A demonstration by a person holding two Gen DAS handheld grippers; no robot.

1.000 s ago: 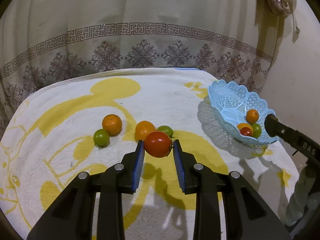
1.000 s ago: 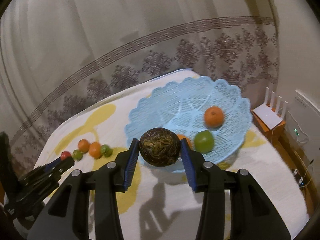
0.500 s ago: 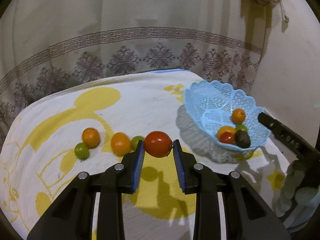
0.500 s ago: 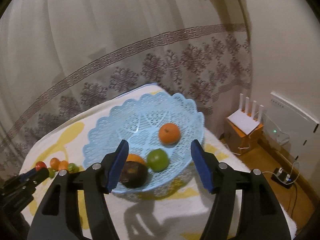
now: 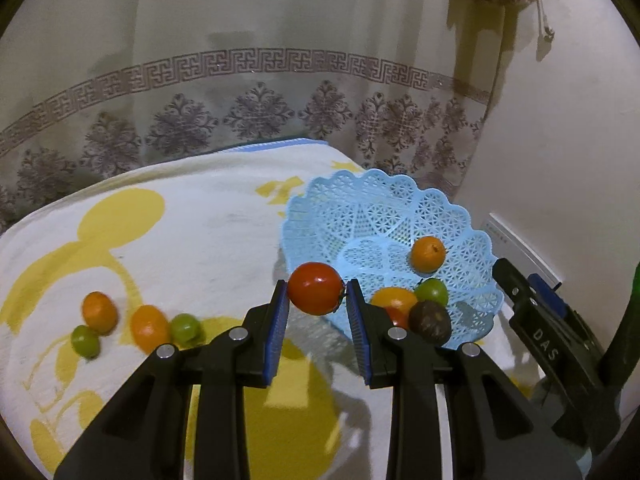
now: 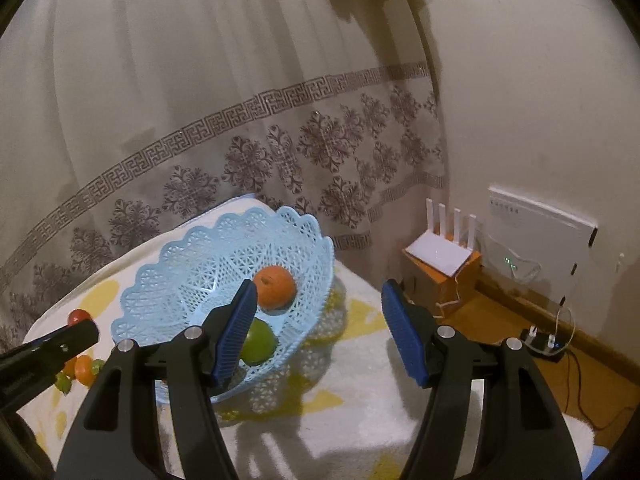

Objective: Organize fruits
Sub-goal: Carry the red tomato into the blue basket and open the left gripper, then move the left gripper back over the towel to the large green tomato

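On my left wrist camera, starting at the far left, four loose fruits lie on the white and yellow blanket (image 5: 208, 240): a small green fruit (image 5: 85, 341) touching an orange one (image 5: 99, 311), then a second orange fruit (image 5: 149, 328) touching another green one (image 5: 185, 328). At the centre, my left gripper (image 5: 317, 312) is clamped on a red tomato (image 5: 316, 288), its blue pads pressing both sides. The tomato is held off the blanket, right at the near left rim of the light blue lattice basket (image 5: 360, 208). Inside the basket I see an orange (image 5: 428, 254) toward the back, a green fruit (image 5: 431, 292), a yellow-orange fruit (image 5: 394, 299), a sliver of something red beneath it, and a dark brown round fruit (image 5: 430, 321) nearest me. At the far right edge, part of the other gripper shows, black with blue pads.

On my right wrist camera, the tomato (image 6: 79, 316) appears at the far left above the left gripper's black arm. The basket (image 6: 192, 264) sits left of centre, holding the orange (image 6: 275, 286) and a green fruit (image 6: 259, 346). My right gripper (image 6: 316, 334) has its fingers spread wide apart with nothing between them, beside the basket's right edge. Further right, a white router (image 6: 440, 254) stands on an orange box by the wall.
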